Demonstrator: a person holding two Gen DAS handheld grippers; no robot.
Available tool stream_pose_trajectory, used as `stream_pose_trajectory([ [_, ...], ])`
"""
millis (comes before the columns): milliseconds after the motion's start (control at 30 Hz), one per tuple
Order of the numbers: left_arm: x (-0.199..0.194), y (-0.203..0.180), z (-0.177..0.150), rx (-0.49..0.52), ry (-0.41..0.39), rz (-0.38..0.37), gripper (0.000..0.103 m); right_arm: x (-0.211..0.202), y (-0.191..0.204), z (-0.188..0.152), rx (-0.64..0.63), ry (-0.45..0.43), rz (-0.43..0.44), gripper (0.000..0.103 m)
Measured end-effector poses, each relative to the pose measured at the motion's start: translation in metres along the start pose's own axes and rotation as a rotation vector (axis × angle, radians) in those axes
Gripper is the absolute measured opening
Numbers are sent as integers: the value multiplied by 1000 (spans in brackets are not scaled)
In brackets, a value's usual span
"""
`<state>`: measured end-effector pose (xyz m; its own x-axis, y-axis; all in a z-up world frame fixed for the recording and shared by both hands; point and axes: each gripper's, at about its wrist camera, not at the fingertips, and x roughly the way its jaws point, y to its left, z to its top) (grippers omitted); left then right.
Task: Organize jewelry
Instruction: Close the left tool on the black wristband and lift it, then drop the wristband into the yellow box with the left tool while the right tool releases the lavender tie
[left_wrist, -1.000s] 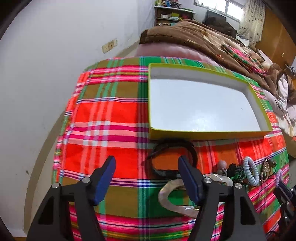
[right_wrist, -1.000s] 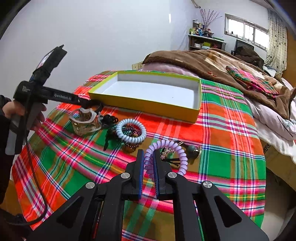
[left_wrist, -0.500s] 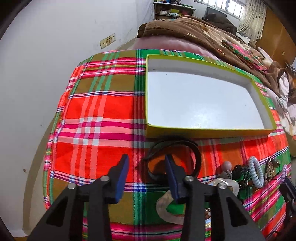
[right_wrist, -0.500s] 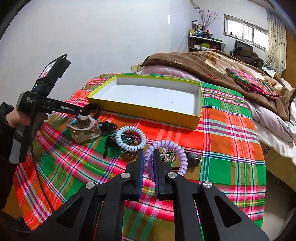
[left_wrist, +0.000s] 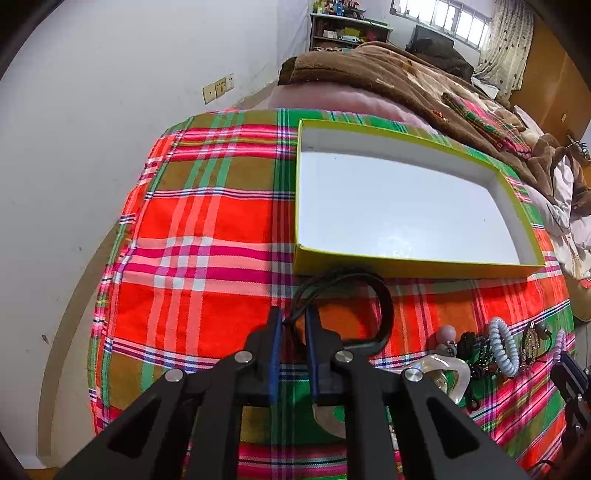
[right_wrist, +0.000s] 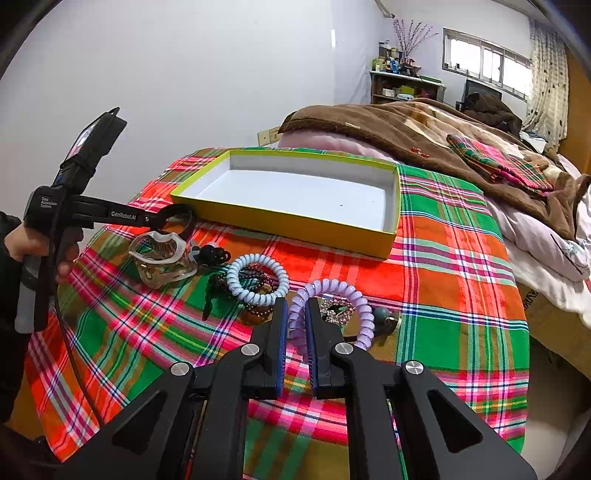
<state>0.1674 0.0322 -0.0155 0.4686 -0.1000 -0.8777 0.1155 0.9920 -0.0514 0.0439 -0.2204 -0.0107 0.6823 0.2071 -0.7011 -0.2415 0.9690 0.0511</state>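
A shallow yellow-green box (left_wrist: 406, 267) with a white inside lies on the plaid cloth; it also shows in the right wrist view (right_wrist: 295, 218). My left gripper (left_wrist: 293, 323) is shut on the black bracelet (left_wrist: 384, 299), just in front of the box's near left corner; the right wrist view shows it (right_wrist: 181, 218) held off the cloth. My right gripper (right_wrist: 295, 314) is shut on the lilac spiral hair tie (right_wrist: 332, 291). A light blue spiral tie (right_wrist: 258, 278), dark bead bracelets (right_wrist: 255, 314) and a clear shell-like bangle (right_wrist: 162, 254) lie in a cluster.
A small pendant and a grey bead (right_wrist: 382, 315) lie by the lilac tie. A bed with a brown blanket (right_wrist: 424, 129) runs behind the table on the right. A white wall (left_wrist: 110, 110) stands to the left. The person's left hand (right_wrist: 33, 240) grips the handle.
My left gripper has moved forward and closed on the black bracelet, then lifted it. My right gripper has stayed shut on the lilac tie, raising it slightly.
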Motion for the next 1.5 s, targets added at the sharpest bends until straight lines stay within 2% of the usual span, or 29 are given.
stream_pose_trajectory([
  [467,-32,1,6,-6,-69,-21,13,-15,-1,12,6,-52,-11,10],
  [867,-55,-10,25,16,-130,-46,13,-19,-15,42,17,-91,-13,10],
  [1300,-35,-24,65,16,-127,-114,13,22,-33,103,-31,-90,-50,10],
  [1500,-14,-27,81,7,-105,-143,13,60,-42,119,-37,-35,-50,10],
])
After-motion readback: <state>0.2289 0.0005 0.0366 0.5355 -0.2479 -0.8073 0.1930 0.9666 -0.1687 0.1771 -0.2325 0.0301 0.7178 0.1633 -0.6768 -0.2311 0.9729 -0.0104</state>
